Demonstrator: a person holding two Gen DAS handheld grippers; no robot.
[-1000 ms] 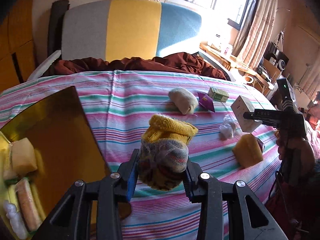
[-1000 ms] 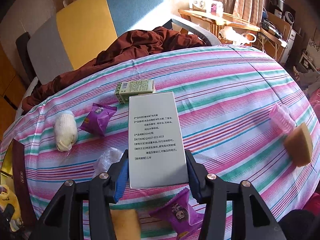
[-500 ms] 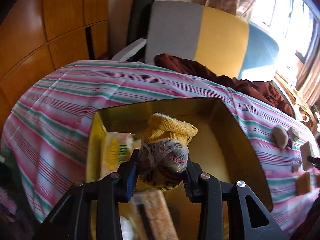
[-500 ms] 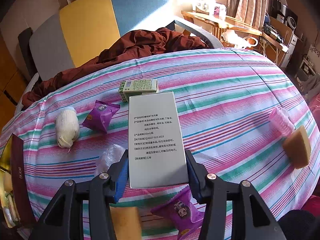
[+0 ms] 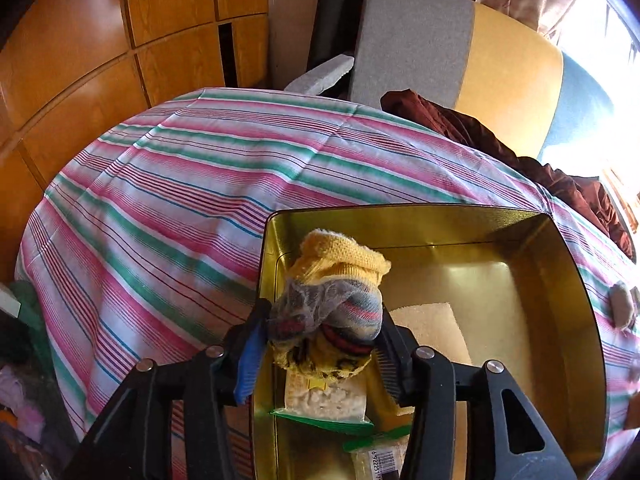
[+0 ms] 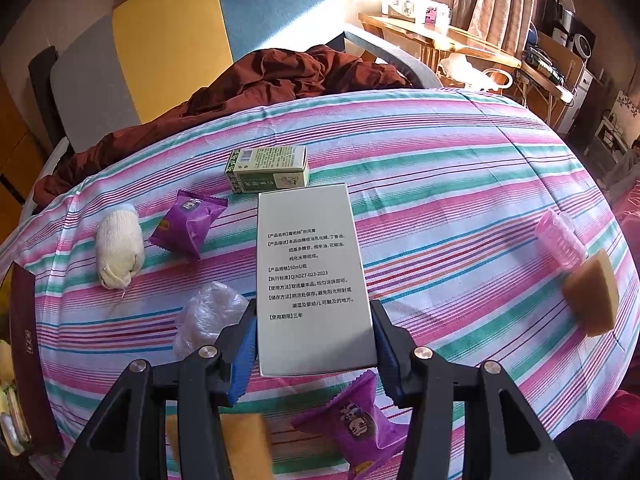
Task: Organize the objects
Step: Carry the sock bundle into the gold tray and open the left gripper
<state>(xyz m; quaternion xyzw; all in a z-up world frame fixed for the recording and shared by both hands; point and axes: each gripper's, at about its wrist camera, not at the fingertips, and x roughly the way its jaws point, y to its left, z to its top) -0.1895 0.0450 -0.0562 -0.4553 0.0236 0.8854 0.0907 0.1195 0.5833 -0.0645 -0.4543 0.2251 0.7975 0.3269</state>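
Note:
My left gripper (image 5: 322, 344) is shut on a rolled yellow sock bundle (image 5: 334, 300) and holds it over the near left corner of the gold tin box (image 5: 576, 320). Snack packets (image 5: 324, 398) and a pale sponge (image 5: 432, 332) lie inside the box. My right gripper (image 6: 314, 354) is shut on a white printed carton (image 6: 310, 276) and holds it above the striped tablecloth (image 6: 440, 184). On the cloth lie a green box (image 6: 268, 168), a purple snack packet (image 6: 188, 224), a cream sock roll (image 6: 118, 246), a clear plastic wad (image 6: 210, 316) and a second purple packet (image 6: 356, 424).
A pink ribbed cup (image 6: 560, 236) and a tan sponge (image 6: 592, 294) lie at the right table edge. Another yellow sponge (image 6: 240, 440) lies below the right gripper. A brown blanket (image 6: 260, 80) and a striped chair (image 5: 460, 48) stand behind the table. Wooden cabinets (image 5: 100, 40) are at left.
My left gripper has carried the sock bundle leftward, from over the open cloth to over the gold box, and now sits lower and nearer over it. The right gripper has barely moved.

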